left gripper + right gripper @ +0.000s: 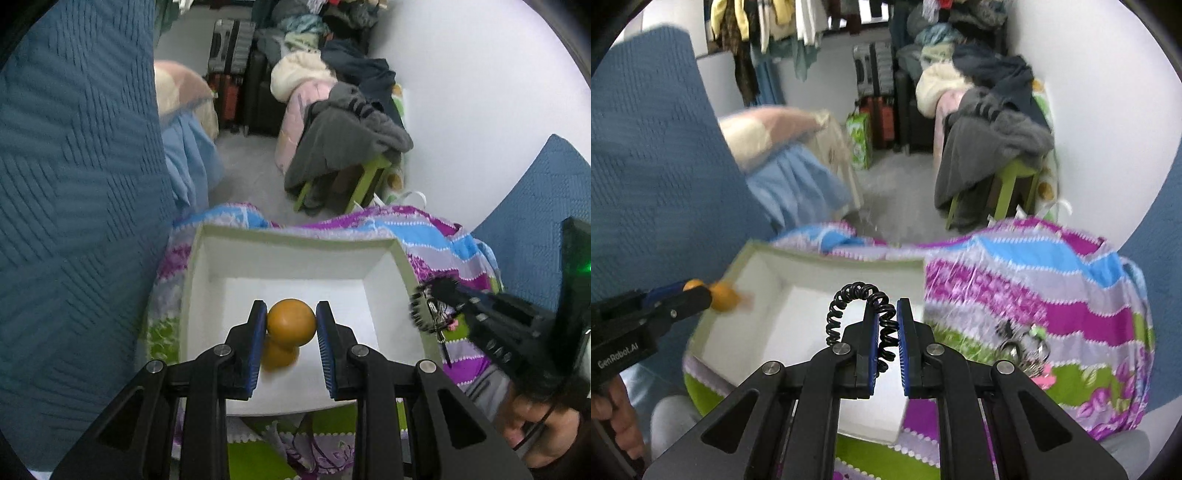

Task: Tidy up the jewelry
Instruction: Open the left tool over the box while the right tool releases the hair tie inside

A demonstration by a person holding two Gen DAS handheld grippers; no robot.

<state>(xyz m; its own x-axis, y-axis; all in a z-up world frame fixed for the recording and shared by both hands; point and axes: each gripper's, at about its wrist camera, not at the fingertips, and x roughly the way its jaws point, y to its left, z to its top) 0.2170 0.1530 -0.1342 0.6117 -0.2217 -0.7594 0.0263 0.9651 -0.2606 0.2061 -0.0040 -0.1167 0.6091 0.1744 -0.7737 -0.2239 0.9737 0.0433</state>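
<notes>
Step in hand, as I read it: both items are being carried to the box (402,266) for drop-off, pick-up phase done. L gripper (291,325) has its jaws clamped on an orange bead piece (291,322), top ball pinched between the blue pads, a 2nd ball hanging blurred just below; it sits over the box floor, looks apart from it but can't tell for sure. R gripper (886,343) has jaws nearly closed, pinching a black coil band (858,295) w/ the loop arching up and to the left of the pads, hovering over the box's right half. Next move prob calls for lowering each near the floor before letting go, since beads would roll or bounce if dropped from height, and the coil may spring or cling to a pad, so a slow release. Keep the two grippers apart; they're close over one box. Box: white inside, pale green rim, open top, sits on a striped cloth (1052,280); nothing seen resting in it yet. Still outside: a small metal cluster w/ a pink bit (1030,350) on the cloth, right of the box, likely next to fetch.
</notes>
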